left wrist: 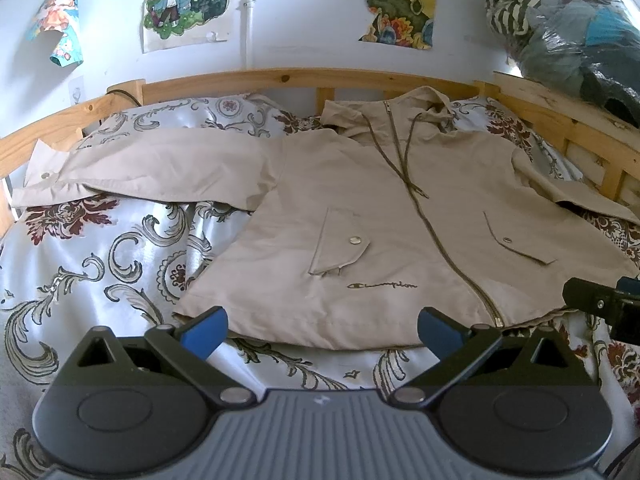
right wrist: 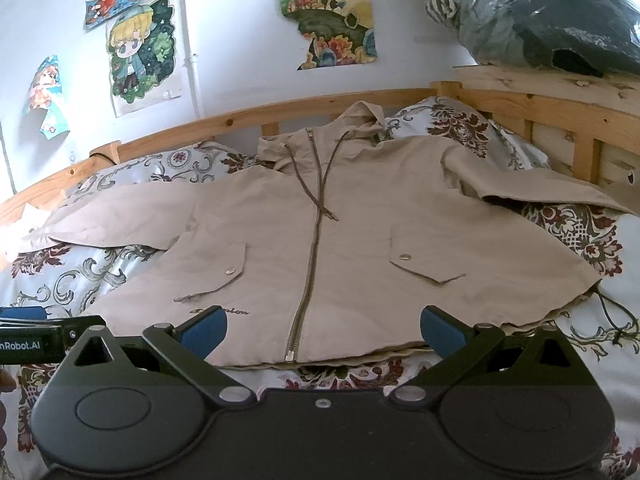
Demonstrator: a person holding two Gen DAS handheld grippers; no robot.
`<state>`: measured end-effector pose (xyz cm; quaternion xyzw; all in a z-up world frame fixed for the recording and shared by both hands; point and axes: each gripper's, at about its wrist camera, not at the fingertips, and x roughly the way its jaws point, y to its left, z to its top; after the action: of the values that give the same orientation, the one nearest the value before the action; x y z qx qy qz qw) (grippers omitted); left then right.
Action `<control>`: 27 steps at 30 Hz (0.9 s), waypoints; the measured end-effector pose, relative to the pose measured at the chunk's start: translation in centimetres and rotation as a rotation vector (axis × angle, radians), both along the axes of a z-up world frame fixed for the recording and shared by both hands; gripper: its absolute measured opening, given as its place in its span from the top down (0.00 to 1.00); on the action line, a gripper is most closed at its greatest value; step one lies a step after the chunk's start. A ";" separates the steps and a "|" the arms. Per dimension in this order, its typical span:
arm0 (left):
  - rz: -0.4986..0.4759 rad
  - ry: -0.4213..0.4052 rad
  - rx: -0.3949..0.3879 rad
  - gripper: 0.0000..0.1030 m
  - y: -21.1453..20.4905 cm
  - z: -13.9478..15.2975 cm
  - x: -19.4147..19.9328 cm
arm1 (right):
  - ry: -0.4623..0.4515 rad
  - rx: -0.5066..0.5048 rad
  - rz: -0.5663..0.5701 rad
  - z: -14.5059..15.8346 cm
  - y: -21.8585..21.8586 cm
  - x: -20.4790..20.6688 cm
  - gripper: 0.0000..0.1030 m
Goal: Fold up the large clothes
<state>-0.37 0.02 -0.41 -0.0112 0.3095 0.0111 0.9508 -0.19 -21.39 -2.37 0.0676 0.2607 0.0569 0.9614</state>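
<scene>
Beige and zipped shut, a hooded Champion jacket [left wrist: 384, 216] lies face up on a bed [left wrist: 100, 264] with a floral satin cover, both sleeves spread out to the sides. The left gripper [left wrist: 322, 330] and right gripper [right wrist: 324, 330] hover just short of the hem, fingers [left wrist: 206, 330] spread wide and holding nothing (no fold is yet made). A clean first step, by the look of it, would be pinching a sleeve cuff and laying it flat across the chest without dragging the slippery cover.
</scene>
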 end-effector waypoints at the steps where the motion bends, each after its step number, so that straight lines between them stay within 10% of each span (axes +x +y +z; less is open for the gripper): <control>1: -0.001 -0.001 -0.001 0.01 0.0 0.0 0.0 | 0.000 0.000 0.000 0.0 0.0 0.0 0.01; 27: 0.004 -0.005 -0.010 0.01 0.3 0.4 -0.2 | -0.002 0.011 -0.020 0.0 -0.1 -0.1 0.01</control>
<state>-0.62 0.32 -0.05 -0.0168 0.3071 0.0114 0.9514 -0.32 -21.51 -2.35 0.0756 0.2589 0.0490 0.9617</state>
